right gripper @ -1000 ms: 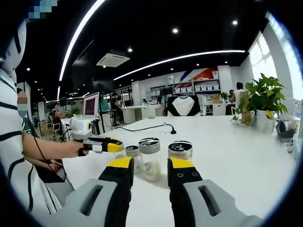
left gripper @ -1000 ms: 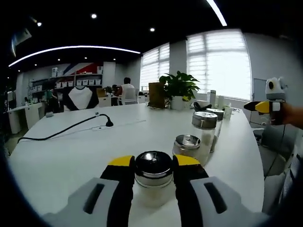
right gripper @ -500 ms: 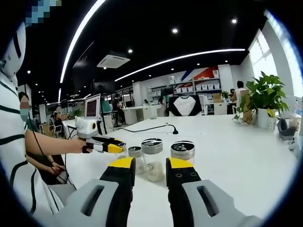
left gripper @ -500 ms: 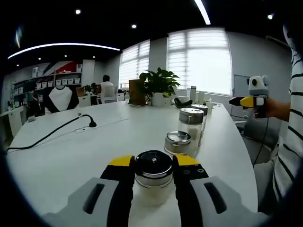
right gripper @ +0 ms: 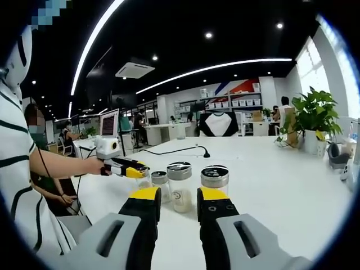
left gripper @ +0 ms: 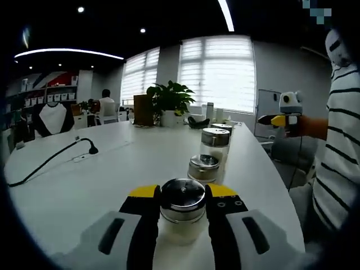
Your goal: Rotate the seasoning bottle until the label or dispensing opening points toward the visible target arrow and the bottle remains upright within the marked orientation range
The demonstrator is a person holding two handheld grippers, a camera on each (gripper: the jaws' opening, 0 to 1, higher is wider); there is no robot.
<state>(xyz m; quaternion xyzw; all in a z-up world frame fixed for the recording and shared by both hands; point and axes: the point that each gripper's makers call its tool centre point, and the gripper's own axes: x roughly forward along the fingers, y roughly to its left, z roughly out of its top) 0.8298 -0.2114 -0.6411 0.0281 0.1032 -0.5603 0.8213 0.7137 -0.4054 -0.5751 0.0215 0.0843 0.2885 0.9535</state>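
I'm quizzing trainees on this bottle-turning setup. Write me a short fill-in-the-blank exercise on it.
1. The left claw is shut on a bottle with a ____ lid.
2. The right claw holds ____.
3. The black cable lies on the ____ table.
4. By the window stands a potted ____.

Missing words: metal; nothing; white; plant

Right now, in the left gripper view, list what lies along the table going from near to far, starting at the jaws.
Left gripper shut on the nearest seasoning bottle → short jar → tall shaker → potted plant at the far end of the white table.
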